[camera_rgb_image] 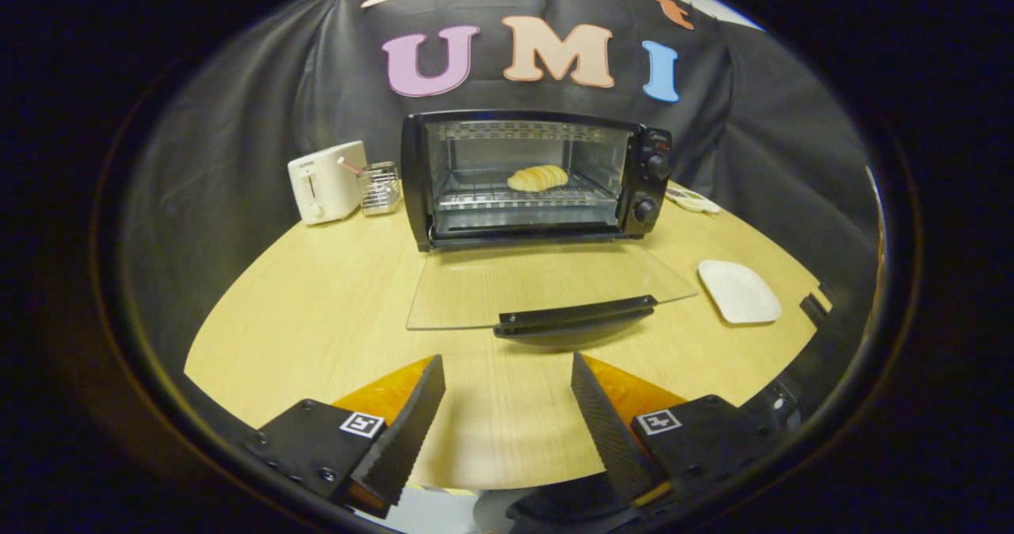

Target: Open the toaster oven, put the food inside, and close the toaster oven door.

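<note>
**Food loaded, door still to be closed**

The toaster oven (535, 177) stands at the far side of the wooden table (317, 320), its front facing the gripper (507, 371). Its glass door (547, 284) is swung fully down and lies roughly level over the tabletop, with the dark handle (577, 317) along its near edge. Inside the chamber, the food (538, 177), a pale, ridged bread roll, rests on the wire rack (523, 196), about midway across. The first two parts of the task therefore appear complete: the oven is open and the food is in place.

The gripper's fingers stand wide apart with nothing between them. They hover above bare table, and the door handle lies just ahead of them, slightly to the right of the gap. No contact with the door is visible.

What remains, by this evidence, is the closing: the door would need to be raised from its near edge until it meets the oven front. The handle offers the obvious purchase, whether gripped or pushed up from below.

A white plate (739, 291) sits to the right of the door, bare, which fits the food's transfer. A white toaster (326, 182) and a small wire holder (379, 188) stand to the left of the oven, well clear of the door's swing.
</note>
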